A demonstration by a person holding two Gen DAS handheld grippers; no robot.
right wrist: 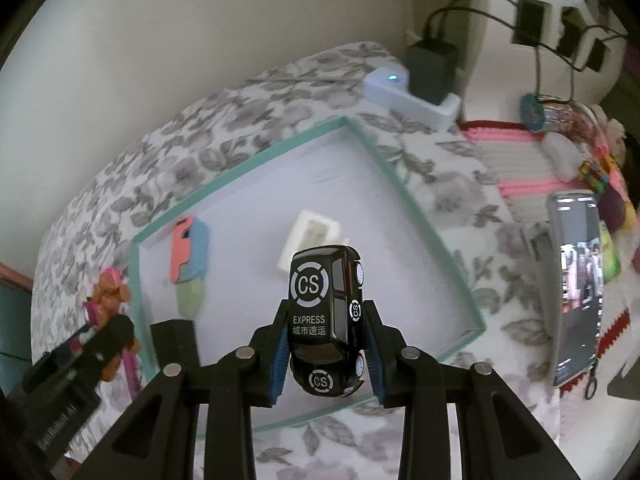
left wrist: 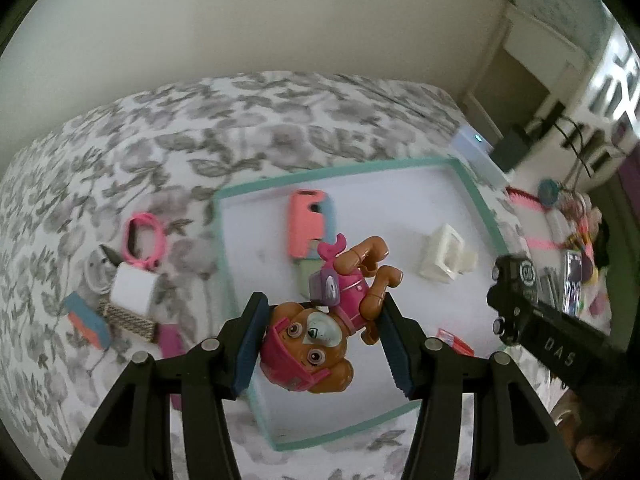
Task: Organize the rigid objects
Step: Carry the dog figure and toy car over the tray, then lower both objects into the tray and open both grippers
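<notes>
Toy pup figure clamped in left gripper, black toy van pinched in right gripper; both are held above the teal-rimmed tray, directly below.

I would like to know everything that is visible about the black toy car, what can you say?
The black toy car is glossy, hard plastic by its look, with white "CS" circle logos and "EXPRESS" over Chinese characters on its roof. Small wheels show along one side. The right gripper holds it by the sides between blue-padded fingers, clear of the white tray with the teal rim beneath. Nothing else touches it.
</notes>
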